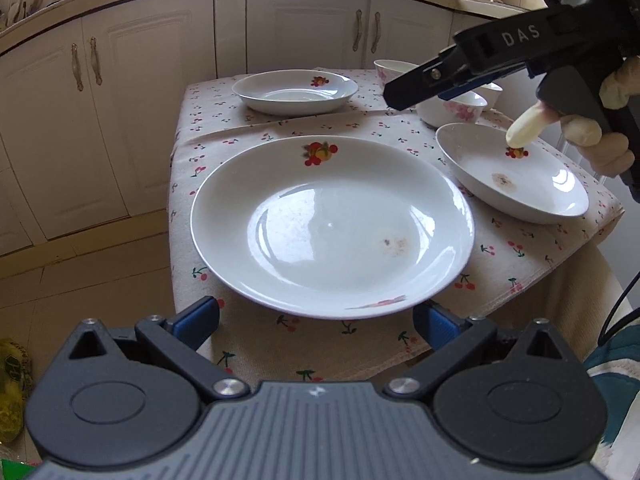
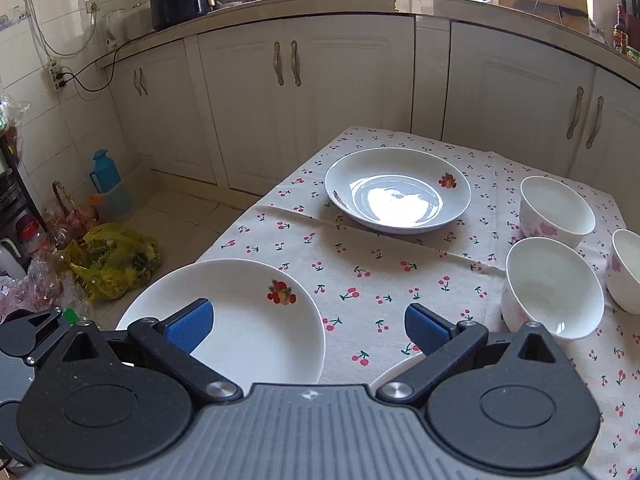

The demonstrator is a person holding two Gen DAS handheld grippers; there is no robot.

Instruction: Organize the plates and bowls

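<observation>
**Three plates and three bowls spread over the cherry-print cloth, both tools empty**

The left gripper (image 1: 316, 318) hovers at the near edge of the bench (image 1: 516, 268), its jaws spread wide and holding nothing; the near rim of the big plate (image 1: 332, 224) sits between its blue pads without touching them. This plate lies flat on the cherry-print cloth (image 1: 360, 128) and has a fruit motif on its far rim and a small brown smear in the well. Just to its right, a second plate (image 1: 516, 176) rests tilted, also stained. Above that plate the right gripper (image 2: 308, 326) is held by a gloved hand (image 1: 592, 132); its jaws are wide apart with nothing between them, over bare cloth between the two near plates. Further back on the right stand three white bowls with pink flowers: the near bowl (image 2: 554, 286), a middle bowl (image 2: 558, 210) behind it and an edge bowl (image 2: 626, 270) at the side, all upright and close together. A third plate (image 2: 398, 190) lies flat at the far end, apart from the rest. Behind the bench run white cabinets (image 2: 340, 80)
</observation>
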